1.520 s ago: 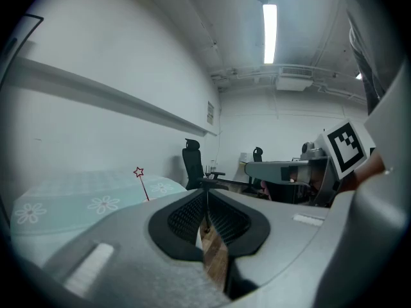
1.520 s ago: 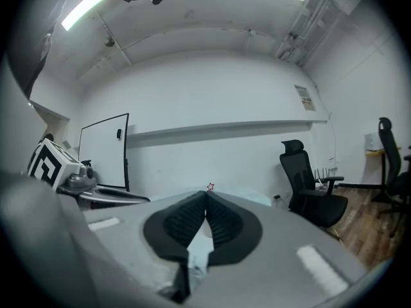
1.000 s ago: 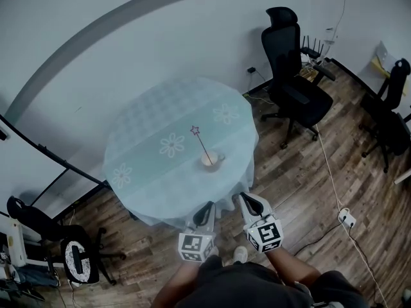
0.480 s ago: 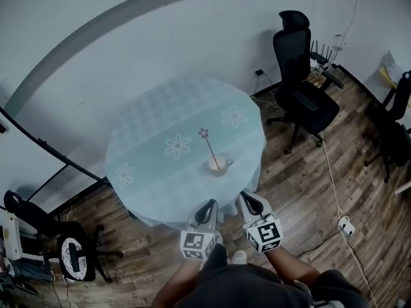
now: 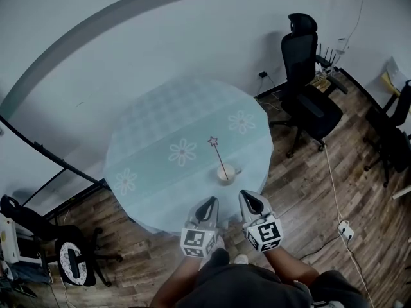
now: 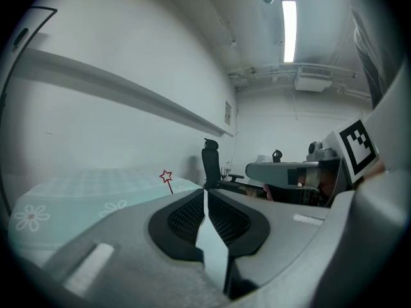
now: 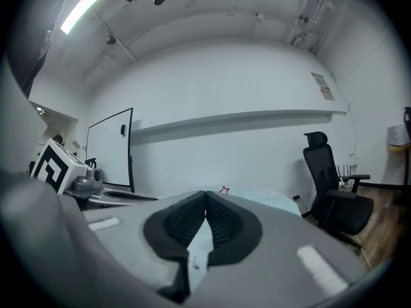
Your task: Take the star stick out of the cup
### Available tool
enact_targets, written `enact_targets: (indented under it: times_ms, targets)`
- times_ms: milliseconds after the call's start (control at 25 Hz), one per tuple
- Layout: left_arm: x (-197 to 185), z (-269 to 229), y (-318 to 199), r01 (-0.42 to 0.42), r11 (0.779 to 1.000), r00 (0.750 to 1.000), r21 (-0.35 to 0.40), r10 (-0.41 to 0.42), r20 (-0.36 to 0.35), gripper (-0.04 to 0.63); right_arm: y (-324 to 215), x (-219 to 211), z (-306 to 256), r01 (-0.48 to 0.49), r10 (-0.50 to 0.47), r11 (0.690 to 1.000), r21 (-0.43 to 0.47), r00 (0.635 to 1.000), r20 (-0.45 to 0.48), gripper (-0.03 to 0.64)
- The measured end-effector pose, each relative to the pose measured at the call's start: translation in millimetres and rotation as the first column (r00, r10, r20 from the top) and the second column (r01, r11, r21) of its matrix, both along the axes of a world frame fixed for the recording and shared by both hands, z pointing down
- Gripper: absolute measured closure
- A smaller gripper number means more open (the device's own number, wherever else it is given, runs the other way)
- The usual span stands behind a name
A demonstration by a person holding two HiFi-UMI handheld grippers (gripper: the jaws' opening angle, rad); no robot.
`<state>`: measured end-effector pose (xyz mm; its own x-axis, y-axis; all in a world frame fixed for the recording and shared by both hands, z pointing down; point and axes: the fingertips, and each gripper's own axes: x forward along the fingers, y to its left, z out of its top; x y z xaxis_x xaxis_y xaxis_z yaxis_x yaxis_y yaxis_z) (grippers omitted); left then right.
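Holds the left gripper (image 5: 209, 201) and the right gripper (image 5: 250, 197) low and side by side, near each other, at the near edge of the round table with the pale green flowered cloth (image 5: 154, 124), both pointing far. Presses each pair of jaws together on nothing. Leaves the thin pink star stick (image 5: 219, 154) leaning left in the small white cup (image 5: 227, 174), just beyond both grippers, touched by neither.
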<state>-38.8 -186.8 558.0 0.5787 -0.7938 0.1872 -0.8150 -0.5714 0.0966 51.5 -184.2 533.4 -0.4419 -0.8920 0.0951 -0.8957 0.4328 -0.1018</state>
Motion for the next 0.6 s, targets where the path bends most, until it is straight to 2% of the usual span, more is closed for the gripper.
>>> enact_targets:
  times_ms: [600]
  targets:
    - [-38.9,2.2,-61.7,-0.044,0.999,0.999,0.005,0.044,-0.011,0.574,-61.3,-50.3,-3.6,0.012,-0.013,1.0,-0.003,0.996,-0.084,0.614]
